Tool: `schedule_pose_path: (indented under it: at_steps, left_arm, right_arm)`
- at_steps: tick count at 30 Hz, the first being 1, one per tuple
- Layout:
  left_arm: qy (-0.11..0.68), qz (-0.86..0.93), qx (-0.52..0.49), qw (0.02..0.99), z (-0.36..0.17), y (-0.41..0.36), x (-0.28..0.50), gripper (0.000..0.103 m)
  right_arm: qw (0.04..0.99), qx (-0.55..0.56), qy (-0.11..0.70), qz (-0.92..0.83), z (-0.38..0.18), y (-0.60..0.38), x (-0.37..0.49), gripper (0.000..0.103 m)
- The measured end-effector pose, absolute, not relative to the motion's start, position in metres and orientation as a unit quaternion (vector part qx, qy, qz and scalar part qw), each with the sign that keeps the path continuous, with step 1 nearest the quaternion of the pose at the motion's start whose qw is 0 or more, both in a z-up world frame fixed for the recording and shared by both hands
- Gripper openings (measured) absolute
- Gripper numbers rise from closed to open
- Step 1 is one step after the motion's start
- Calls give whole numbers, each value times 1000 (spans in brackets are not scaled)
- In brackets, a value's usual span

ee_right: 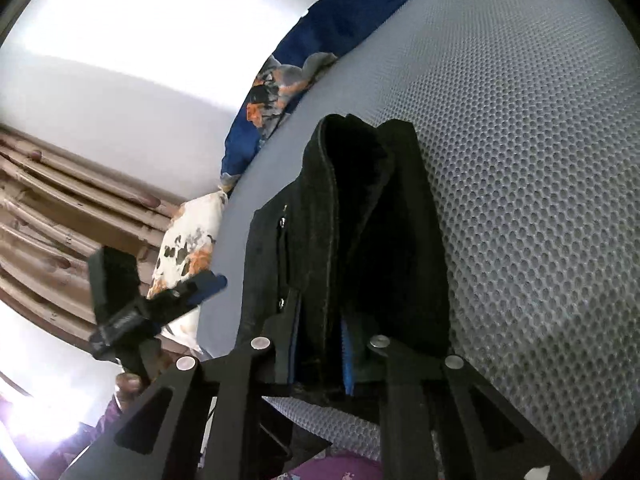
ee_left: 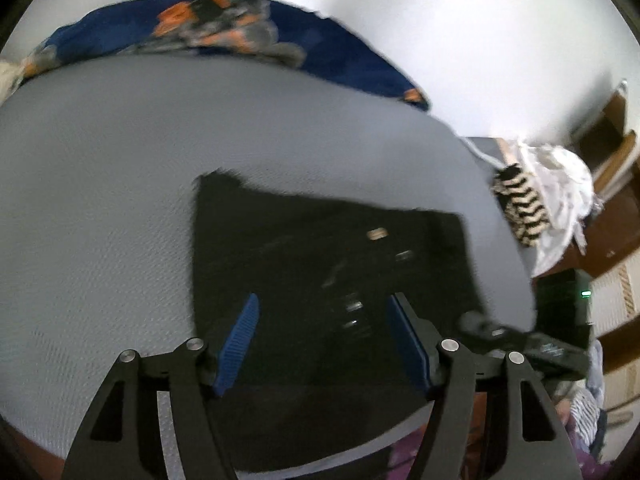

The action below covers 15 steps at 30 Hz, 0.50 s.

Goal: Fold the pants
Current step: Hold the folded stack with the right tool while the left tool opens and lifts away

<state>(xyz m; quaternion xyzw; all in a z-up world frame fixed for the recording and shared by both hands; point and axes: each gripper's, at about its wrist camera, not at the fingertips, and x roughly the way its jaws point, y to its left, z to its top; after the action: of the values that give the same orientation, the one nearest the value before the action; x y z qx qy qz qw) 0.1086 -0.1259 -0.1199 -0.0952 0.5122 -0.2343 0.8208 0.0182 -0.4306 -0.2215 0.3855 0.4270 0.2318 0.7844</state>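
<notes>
A home bedroom, a bed (ee_left: 120,184) with a grey mesh-textured cover lying under plain white walls, a navy floral pillow (ee_right: 288,76) sitting along its edge, brownish curtains (ee_right: 60,208) hanging beside it, wooden furniture (ee_left: 612,184) and heaped laundry (ee_left: 560,184) showing alongside.

The right gripper (ee_right: 320,360) is clamped on a thick fold of the black pants (ee_right: 352,232), which lie bunched on the grey honeycomb-textured mattress (ee_right: 540,160). At the far edge lies a navy floral blanket (ee_right: 288,68), with a white floral pillow (ee_right: 188,248) to the left. The left gripper (ee_right: 160,300) hovers at the left, over the pillow.
</notes>
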Motion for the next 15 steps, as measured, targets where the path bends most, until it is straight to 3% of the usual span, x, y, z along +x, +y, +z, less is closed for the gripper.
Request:
schedule_pose_path:
  at_steps: [15]
  left_arm:
    - [525, -230, -99, 814, -148, -113, 105, 68]
  right_arm:
    - [786, 391, 432, 206, -230, -444, 14, 13]
